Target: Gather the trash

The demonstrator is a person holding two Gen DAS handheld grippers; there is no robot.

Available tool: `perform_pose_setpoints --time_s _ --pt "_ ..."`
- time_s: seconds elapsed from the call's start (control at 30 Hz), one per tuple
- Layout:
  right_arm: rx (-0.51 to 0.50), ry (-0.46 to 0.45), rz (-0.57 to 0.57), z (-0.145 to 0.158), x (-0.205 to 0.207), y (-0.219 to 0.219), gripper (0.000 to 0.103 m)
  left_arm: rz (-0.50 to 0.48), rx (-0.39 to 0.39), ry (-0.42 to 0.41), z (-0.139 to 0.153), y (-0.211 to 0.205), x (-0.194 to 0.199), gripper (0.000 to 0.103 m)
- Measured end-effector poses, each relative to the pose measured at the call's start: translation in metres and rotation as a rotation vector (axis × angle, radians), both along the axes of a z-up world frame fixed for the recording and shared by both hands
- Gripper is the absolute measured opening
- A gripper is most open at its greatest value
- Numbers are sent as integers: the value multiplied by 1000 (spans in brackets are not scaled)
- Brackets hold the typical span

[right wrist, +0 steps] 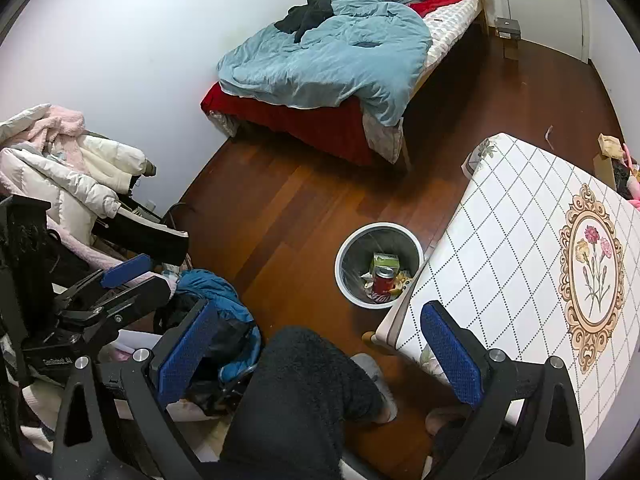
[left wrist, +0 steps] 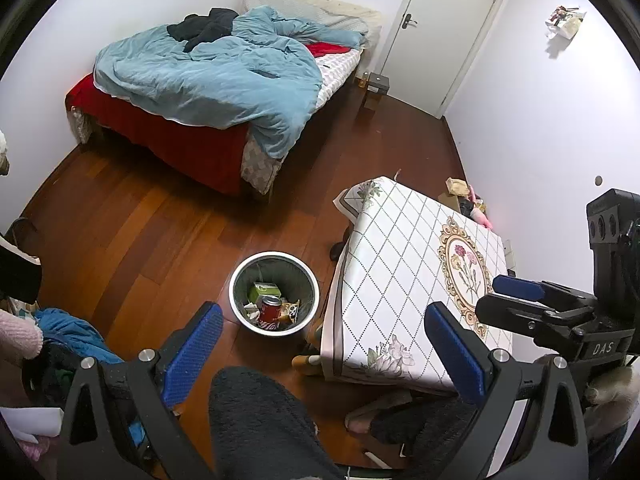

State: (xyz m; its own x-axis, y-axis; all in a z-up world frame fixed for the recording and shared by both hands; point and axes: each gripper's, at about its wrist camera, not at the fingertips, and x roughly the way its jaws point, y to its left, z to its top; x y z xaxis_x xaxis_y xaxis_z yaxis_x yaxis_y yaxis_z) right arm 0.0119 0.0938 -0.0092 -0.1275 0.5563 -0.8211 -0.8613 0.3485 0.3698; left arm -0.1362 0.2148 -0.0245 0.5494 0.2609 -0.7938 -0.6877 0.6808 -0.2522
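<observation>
Red can [left wrist: 271, 309] in bin [left wrist: 240, 276], ahead of left tool [left wrist: 320, 348].

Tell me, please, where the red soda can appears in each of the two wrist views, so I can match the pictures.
Left wrist view: the red soda can is low and centre-left, inside the trash bin, left of the table.
Right wrist view: the can is right of centre, inside the bin against the table's left edge.
Shared landmark: the bed with the blue duvet, beyond the bin.
</observation>
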Motion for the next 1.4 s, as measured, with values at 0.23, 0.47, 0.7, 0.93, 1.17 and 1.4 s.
perform_pose_setpoints --time_s 0.23,0.47,0.7,0.93,1.17,1.4 --pt "0 5 3 4 0 0 103 -4 -3 -5 2 -1 0 103" --pt "0 3 2 6 0 2 103 -2 -6 -9 2 0 0 103" --pt "-2 5 5 8 0 5 103 -4 -8 -10 2 3 -1 103" --pt "-6 12 1 5 -1 10 103 12 -12 -11 1 3 -2 103" --pt "-12 13 7 3 -2 13 103 25 -13 -16 0 3 -7 103" --pt "-12 11 8 4 -4 15 103 31 -12 -16 0 2 -8 103"
